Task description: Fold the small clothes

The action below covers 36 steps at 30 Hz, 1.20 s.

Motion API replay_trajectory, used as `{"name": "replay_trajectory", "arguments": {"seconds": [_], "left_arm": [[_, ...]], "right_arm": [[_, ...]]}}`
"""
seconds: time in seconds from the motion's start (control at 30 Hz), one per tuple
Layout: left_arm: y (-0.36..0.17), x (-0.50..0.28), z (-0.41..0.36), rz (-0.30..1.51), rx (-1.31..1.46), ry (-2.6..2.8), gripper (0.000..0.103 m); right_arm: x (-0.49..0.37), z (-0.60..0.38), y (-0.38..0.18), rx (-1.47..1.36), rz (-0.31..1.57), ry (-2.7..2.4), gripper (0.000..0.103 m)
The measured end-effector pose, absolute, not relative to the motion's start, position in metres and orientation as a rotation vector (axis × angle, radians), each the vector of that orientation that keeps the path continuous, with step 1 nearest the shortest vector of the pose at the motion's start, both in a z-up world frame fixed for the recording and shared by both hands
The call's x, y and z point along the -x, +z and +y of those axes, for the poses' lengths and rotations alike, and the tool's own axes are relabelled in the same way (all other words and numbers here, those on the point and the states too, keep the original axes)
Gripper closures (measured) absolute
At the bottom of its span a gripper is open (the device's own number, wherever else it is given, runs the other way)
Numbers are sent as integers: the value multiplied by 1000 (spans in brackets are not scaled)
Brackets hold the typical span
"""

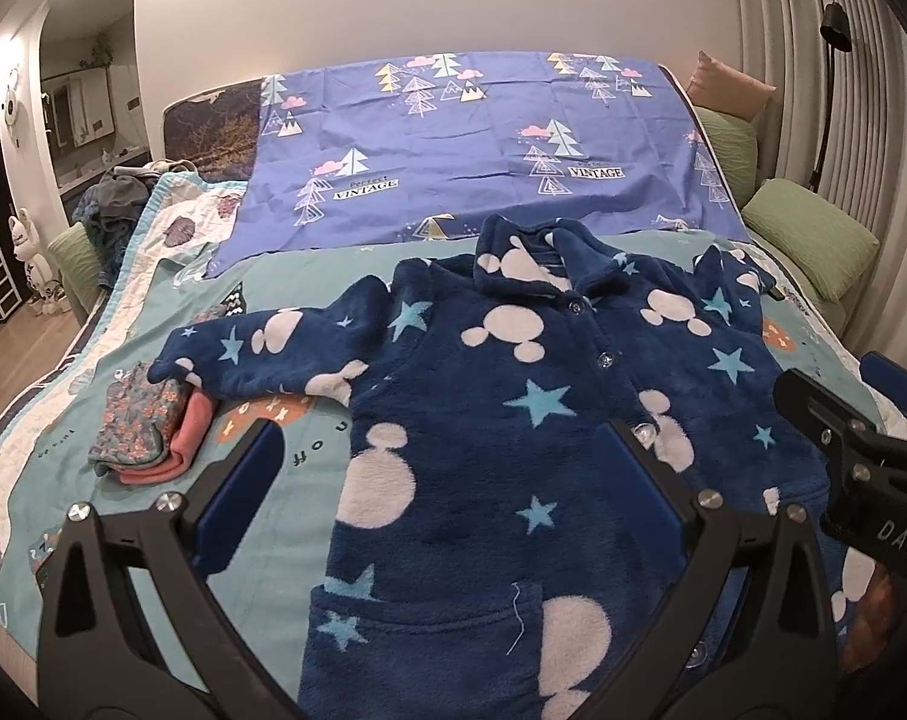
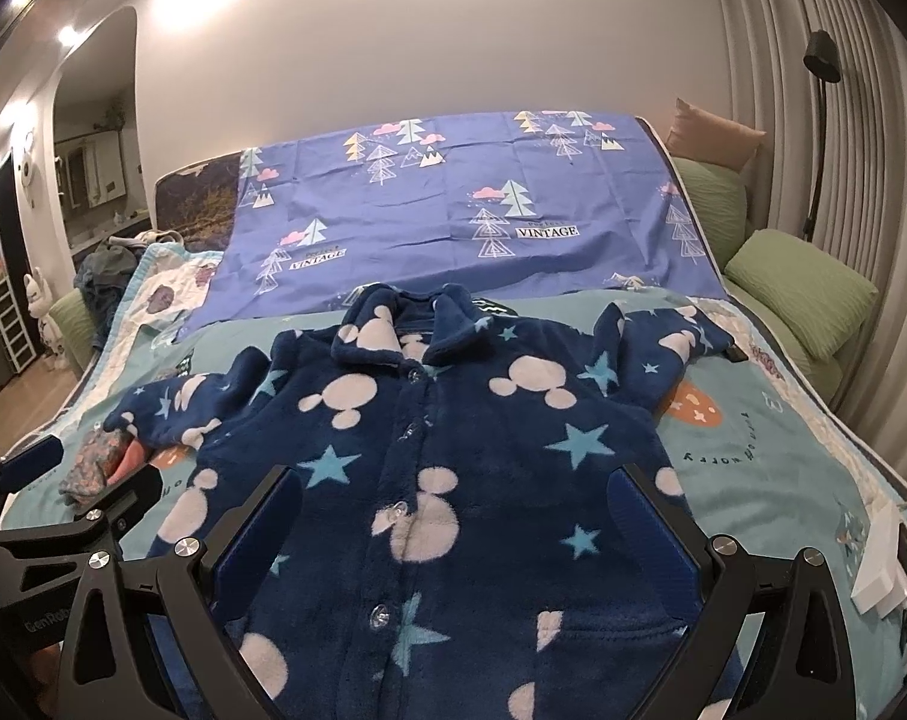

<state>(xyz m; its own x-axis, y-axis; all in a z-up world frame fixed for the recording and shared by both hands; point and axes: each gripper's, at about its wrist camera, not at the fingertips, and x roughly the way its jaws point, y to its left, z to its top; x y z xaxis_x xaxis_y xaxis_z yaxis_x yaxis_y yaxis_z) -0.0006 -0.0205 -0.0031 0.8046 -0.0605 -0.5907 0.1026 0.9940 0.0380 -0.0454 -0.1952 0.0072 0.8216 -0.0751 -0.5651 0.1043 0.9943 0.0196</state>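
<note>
**Fleece pajama top lies spread on bed, both tools held open above it**

Left wrist view: A navy fleece pajama top [image 1: 513, 420], printed with white mouse-head shapes and pale blue stars, lies face up and buttoned on a teal quilt [image 1: 285, 288] covering the bed. Its collar points toward the far wall and one sleeve [image 1: 261, 354] stretches out to the left. The left tool [image 1: 447, 492] hovers over the garment's lower left part with its blue-padded fingers spread wide, gripping nothing. Just beside the sleeve's cuff sits a small stack of folded clothes [image 1: 147, 432], floral fabric over coral pink. A purple sheet [image 1: 465, 144] patterned with trees covers the bed's far half. The right tool [image 1: 861, 420] enters at the right edge; from here its jaws cannot be judged. Green pillows [image 1: 813, 234] line the right side.

Right wrist view: The same top fills the center, its button placket [image 2: 405, 456] running down toward the camera and its other sleeve [image 2: 669, 342] reaching right across the quilt. The right tool [image 2: 459, 534] is poised over the lower front with fingers wide apart and empty. The left tool [image 2: 51, 480] shows at the left edge, near the folded stack. A white object [image 2: 879, 576] rests on the quilt at far right.
</note>
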Motion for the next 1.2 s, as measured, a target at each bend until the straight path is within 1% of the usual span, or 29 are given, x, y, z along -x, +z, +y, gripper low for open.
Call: {"name": "replay_trajectory", "arguments": {"seconds": [0.6, 1.2], "left_arm": [[-14, -3, -19, 656, -45, -132, 1], [-13, -12, -17, 648, -40, -137, 1]], "right_arm": [[42, -197, 7, -61, 608, -107, 0], [33, -194, 11, -63, 614, -114, 0]]}}
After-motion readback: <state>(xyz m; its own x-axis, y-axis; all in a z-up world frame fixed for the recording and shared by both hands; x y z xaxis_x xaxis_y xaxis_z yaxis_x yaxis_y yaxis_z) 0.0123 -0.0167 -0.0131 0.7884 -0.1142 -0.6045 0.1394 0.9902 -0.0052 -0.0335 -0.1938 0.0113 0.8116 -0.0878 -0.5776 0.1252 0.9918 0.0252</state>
